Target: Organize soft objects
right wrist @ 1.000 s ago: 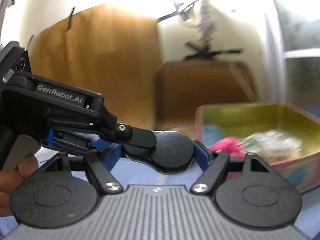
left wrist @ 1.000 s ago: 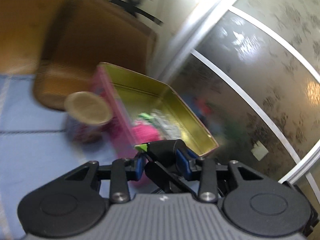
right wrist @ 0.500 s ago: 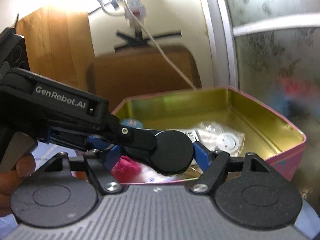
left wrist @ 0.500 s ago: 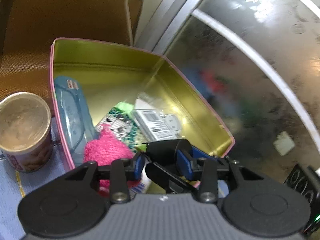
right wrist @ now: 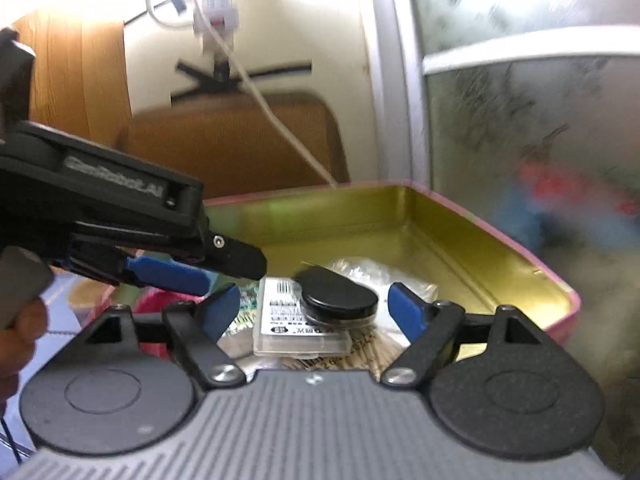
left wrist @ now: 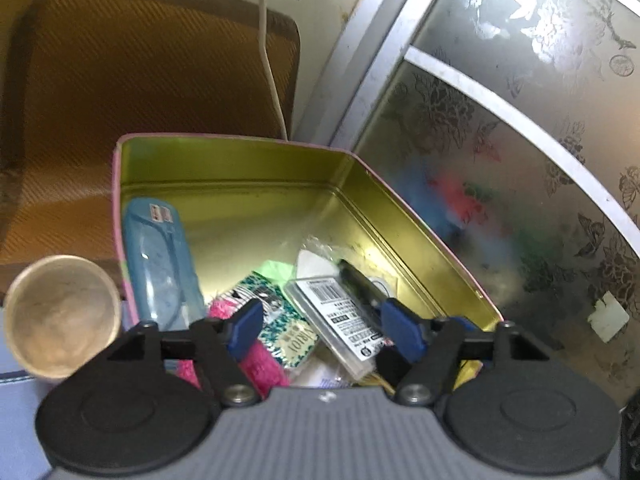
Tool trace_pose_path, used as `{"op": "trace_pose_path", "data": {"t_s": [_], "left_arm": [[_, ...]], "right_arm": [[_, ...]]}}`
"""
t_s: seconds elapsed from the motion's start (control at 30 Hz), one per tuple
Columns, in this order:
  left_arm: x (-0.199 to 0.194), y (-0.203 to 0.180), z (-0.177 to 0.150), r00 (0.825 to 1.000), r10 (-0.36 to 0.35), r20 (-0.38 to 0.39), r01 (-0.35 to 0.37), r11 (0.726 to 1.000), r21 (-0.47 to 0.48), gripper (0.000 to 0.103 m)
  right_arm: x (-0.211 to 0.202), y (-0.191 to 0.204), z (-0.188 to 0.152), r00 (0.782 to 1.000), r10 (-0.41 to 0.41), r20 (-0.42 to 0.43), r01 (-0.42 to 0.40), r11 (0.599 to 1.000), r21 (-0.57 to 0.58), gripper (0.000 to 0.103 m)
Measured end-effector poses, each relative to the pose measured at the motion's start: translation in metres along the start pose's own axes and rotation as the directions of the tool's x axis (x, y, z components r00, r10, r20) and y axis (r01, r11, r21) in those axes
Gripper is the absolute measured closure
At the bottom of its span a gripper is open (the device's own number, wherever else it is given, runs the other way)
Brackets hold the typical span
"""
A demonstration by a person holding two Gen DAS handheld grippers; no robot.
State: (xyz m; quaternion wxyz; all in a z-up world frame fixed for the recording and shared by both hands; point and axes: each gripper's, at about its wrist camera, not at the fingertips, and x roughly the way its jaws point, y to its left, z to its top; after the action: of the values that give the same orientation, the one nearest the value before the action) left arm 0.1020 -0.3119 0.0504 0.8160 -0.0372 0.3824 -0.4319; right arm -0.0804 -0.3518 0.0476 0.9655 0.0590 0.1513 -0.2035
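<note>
An open pink tin (left wrist: pixel 240 152) with a gold inside holds several items: a black round-ended object (right wrist: pixel 336 295) lying on a clear labelled case (left wrist: pixel 340 320), a blue plastic case (left wrist: pixel 160 256), a pink knitted piece (left wrist: pixel 256 360) and a patterned packet (left wrist: pixel 280 316). My left gripper (left wrist: pixel 322 330) is open and empty above the tin's near end. My right gripper (right wrist: pixel 314 308) is open and empty, its jaws either side of the black object, which lies free in the tin (right wrist: pixel 500 240). The left gripper's fingers (right wrist: pixel 172 272) show at the left of the right wrist view.
A round can (left wrist: pixel 60 316) stands just left of the tin. A brown chair back (left wrist: pixel 140 72) is behind it, with a white cable (left wrist: pixel 268 60) hanging down. A frosted glass door (left wrist: pixel 500 140) is at the right. A blue cloth (left wrist: pixel 16 420) covers the table.
Both grippers held the black object together a second ago. Both have opened, and the object now lies in the tin. Both views moved in over the tin.
</note>
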Motion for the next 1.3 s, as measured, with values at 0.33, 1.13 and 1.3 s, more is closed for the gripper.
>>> {"op": "trace_pose_path", "data": {"t_s": [0.33,1.13,1.3], "left_arm": [[-0.072,-0.024,-0.024,0.991,0.063,0.122,-0.074,0.993,0.090,0.028],[-0.163,-0.015,-0.140,0.921,0.348,0.176,-0.371,0.921,0.121,0.000],[-0.167,-0.010,-0.145,0.910,0.382,0.163,-0.400,0.911,0.101,0.000]], "right_arm": [[-0.056,0.020,-0.011,0.997,-0.016,0.077,0.008,0.994,0.105,0.019],[-0.136,0.057,-0.049,1.000,0.021,0.012,-0.024,0.953,0.303,0.019],[-0.146,0.065,-0.046,0.999,0.036,0.035,-0.045,0.950,0.309,0.019]]}}
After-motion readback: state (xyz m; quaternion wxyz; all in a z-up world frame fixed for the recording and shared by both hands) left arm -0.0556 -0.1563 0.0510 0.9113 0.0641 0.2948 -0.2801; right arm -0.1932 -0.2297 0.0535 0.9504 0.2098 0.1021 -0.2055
